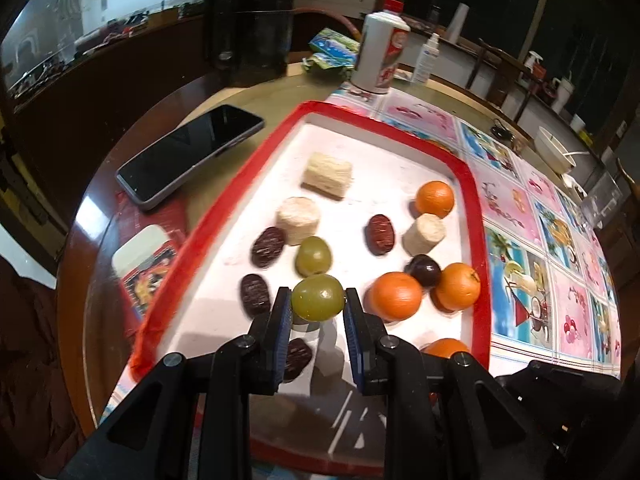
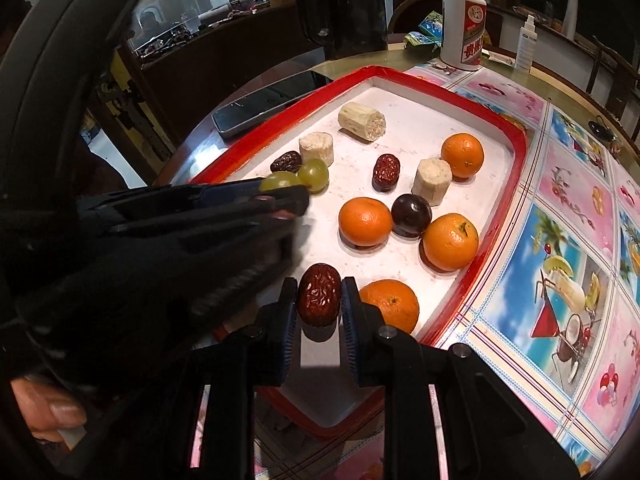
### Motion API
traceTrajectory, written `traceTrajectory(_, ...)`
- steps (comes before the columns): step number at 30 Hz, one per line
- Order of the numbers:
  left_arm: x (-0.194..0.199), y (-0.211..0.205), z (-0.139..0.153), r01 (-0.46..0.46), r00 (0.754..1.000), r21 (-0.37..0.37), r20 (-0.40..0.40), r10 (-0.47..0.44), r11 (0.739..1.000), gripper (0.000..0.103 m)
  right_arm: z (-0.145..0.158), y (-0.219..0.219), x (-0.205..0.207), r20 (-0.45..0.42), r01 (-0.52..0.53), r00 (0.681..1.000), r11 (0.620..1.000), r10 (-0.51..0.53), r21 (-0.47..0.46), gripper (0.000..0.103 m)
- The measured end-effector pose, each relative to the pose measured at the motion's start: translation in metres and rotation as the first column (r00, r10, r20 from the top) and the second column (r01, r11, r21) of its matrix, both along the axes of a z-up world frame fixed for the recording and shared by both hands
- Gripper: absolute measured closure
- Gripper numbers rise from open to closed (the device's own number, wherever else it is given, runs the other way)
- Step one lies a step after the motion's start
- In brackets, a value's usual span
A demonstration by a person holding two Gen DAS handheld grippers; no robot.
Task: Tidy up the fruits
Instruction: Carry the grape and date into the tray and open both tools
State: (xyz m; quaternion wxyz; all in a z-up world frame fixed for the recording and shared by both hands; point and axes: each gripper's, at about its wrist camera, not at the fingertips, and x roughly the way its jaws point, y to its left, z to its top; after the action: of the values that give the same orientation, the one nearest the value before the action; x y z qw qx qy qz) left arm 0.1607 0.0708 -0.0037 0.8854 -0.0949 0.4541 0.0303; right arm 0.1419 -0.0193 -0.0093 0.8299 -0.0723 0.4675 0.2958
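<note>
On the left part of the tray (image 1: pixel 474 208), the left gripper (image 1: pixel 317 305) pinches a green grape (image 1: pixel 318 297) just above the white surface, beside a second grape (image 1: pixel 313 255). Near the tray's front edge, the right gripper (image 2: pixel 319 300) is pressed on a red date (image 2: pixel 319 294). The other dates (image 1: pixel 381 234), the cane pieces (image 1: pixel 327 175), the oranges (image 1: pixel 435 199) and one dark plum (image 1: pixel 424 270) lie mixed on the tray. I judge the sorting is at an early stage: only the grapes and three oranges look grouped, and most remains.
</note>
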Motion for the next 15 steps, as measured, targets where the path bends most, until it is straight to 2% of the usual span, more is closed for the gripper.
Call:
traceTrajectory(10, 0.016, -0.003, -0.013, 0.006, 0.999, 0.012, -0.031, -0.006, 1.000, 0.078, -0.002, 0.007, -0.004, -0.006, -0.015, 1.000, 1.000, 0.015, 0.005, 0.079)
traceTrajectory(15, 0.020, -0.004, -0.015, 0.013, 1.000, 0.031, -0.028, -0.012, 0.999, 0.077, -0.007, 0.009, 0.000, -0.038, -0.006, 0.999, 1.000, 0.006, 0.013, 0.079)
